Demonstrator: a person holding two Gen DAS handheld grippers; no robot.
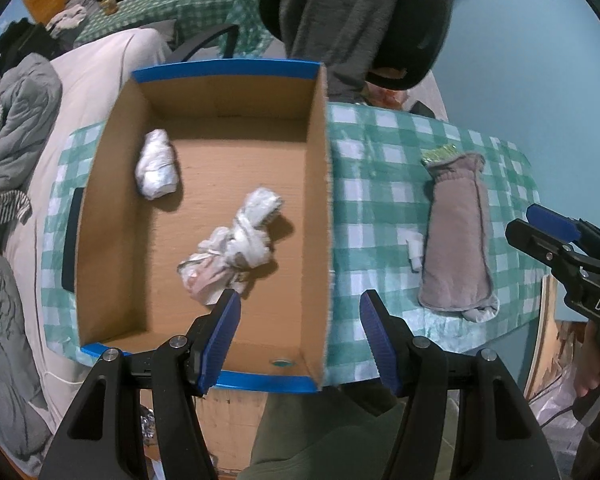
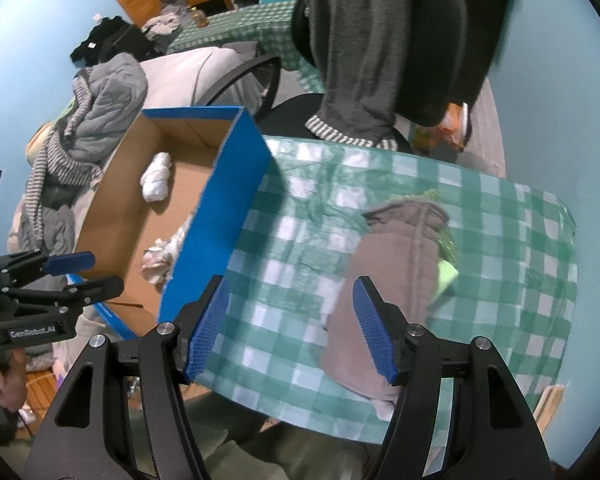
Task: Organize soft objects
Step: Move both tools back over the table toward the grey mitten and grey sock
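Note:
A cardboard box [image 1: 320,168] with blue edges sits on the green checked table [image 1: 380,184]. Inside lie a rolled white bundle [image 1: 156,164] and a knotted white and pink bundle [image 1: 232,244]. A folded grey-brown cloth [image 1: 456,236] lies on the table right of the box, with something green [image 1: 438,155] at its far end. My left gripper [image 1: 300,340] is open and empty above the box's near right corner. My right gripper [image 2: 290,332] is open and empty over the table, its right finger above the grey-brown cloth [image 2: 396,264]. The box [image 2: 224,204] is to its left.
A black office chair [image 1: 400,20] draped with a grey garment stands behind the table. A bed with piled grey clothes [image 1: 16,128] is to the left. A small white scrap [image 1: 414,250] lies beside the cloth. A second checked table [image 1: 188,4] is far back.

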